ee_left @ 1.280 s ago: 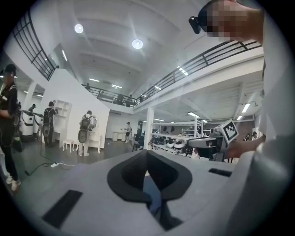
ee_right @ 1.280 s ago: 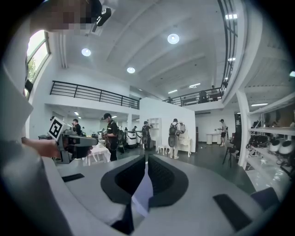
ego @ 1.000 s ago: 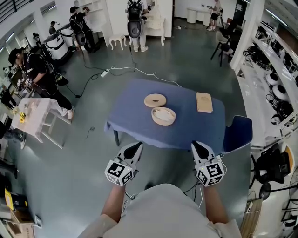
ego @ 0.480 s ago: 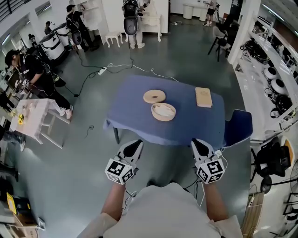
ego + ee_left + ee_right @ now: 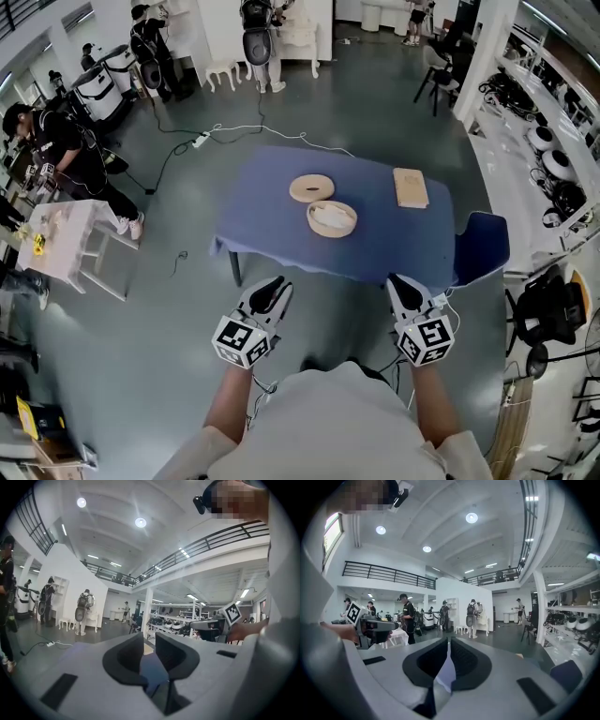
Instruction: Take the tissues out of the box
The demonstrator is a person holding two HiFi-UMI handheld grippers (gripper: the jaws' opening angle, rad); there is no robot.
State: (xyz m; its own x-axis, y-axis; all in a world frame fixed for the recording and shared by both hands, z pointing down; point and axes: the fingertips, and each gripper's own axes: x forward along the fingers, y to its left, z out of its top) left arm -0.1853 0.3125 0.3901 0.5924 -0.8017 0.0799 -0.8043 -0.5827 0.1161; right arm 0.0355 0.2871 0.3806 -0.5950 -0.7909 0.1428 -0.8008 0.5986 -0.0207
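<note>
A round wooden box point(image 5: 332, 218) holding white tissues sits near the middle of the blue-covered table point(image 5: 272, 234). Its round lid point(image 5: 311, 188) lies just behind it. Both grippers hover level in front of the table's near edge, well short of the box. My left gripper point(image 5: 274, 285) point(image 5: 149, 640) is open; its jaws have just been opening and nothing is between them. My right gripper point(image 5: 402, 283) point(image 5: 449, 641) has its jaws together, with nothing in them.
A flat rectangular wooden piece point(image 5: 410, 187) lies at the table's far right. A blue chair point(image 5: 480, 258) stands by the right corner. A cable and power strip point(image 5: 200, 141) run over the floor behind. Several people stand at the far left and back.
Both grippers have edged forward towards the table's near edge. The left jaws, together before, now stand apart.
</note>
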